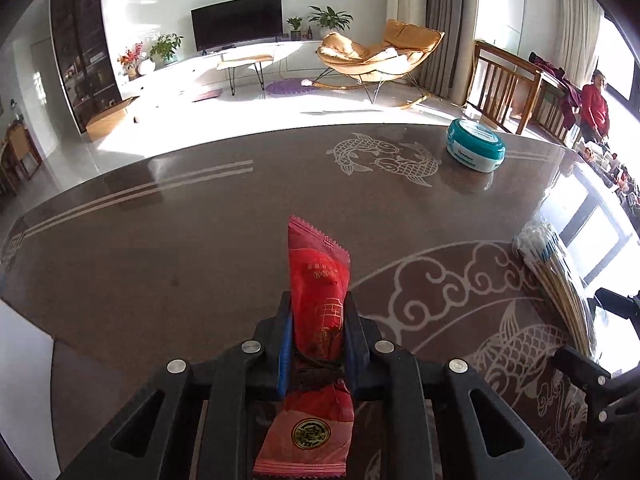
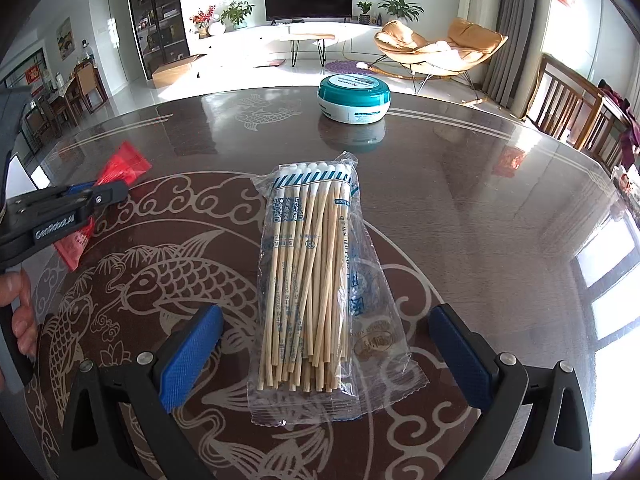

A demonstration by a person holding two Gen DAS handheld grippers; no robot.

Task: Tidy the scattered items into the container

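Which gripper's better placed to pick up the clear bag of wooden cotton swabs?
Right. The right gripper is open with the clear bag of wooden cotton swabs lying between its blue pads. The left gripper is already shut on the red foil snack packet.

The red packet's [image 1: 318,300] middle is hidden between the left gripper's [image 1: 318,344] fingers, its print too small to read. In the left wrist view the cotton swab pack [image 1: 552,276] is largely cut off toward the right edge. In the right wrist view the left edge crops the person's hand [image 2: 18,312].
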